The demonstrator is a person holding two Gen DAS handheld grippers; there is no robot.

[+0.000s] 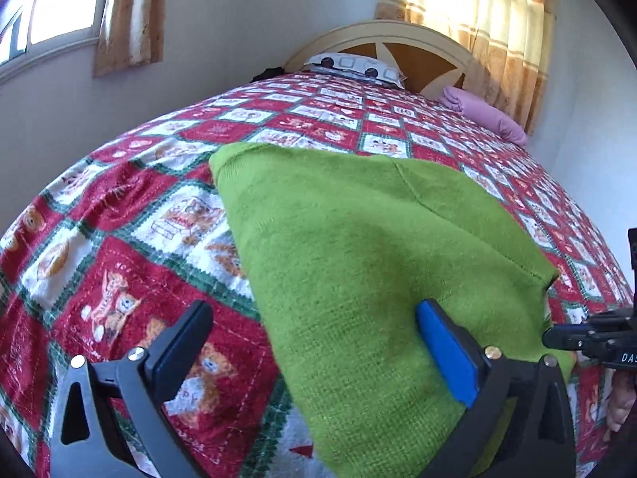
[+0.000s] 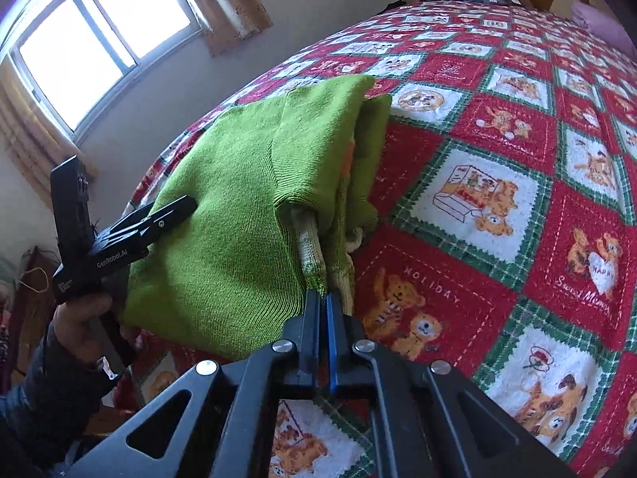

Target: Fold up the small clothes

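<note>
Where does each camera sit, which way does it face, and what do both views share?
Left wrist: on the left gripper, looking down along its open jaws over the green sweater toward the headboard; the right gripper's tip shows at the right edge.
Right wrist: on the right gripper, shut on the sweater's edge, facing up the bed; the left hand and sleeve show.
Shared: sweater, patchwork quilt, pillow, window.

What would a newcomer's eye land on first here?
The bright green sweater, lying partly folded on the red-and-white teddy-bear quilt that covers the bed. Next, the right hand-held gripper, shut on the sweater's near edge, and the left hand-held gripper, wide open over the sweater's left edge. Sunlit curtains hang behind the headboard.
</note>
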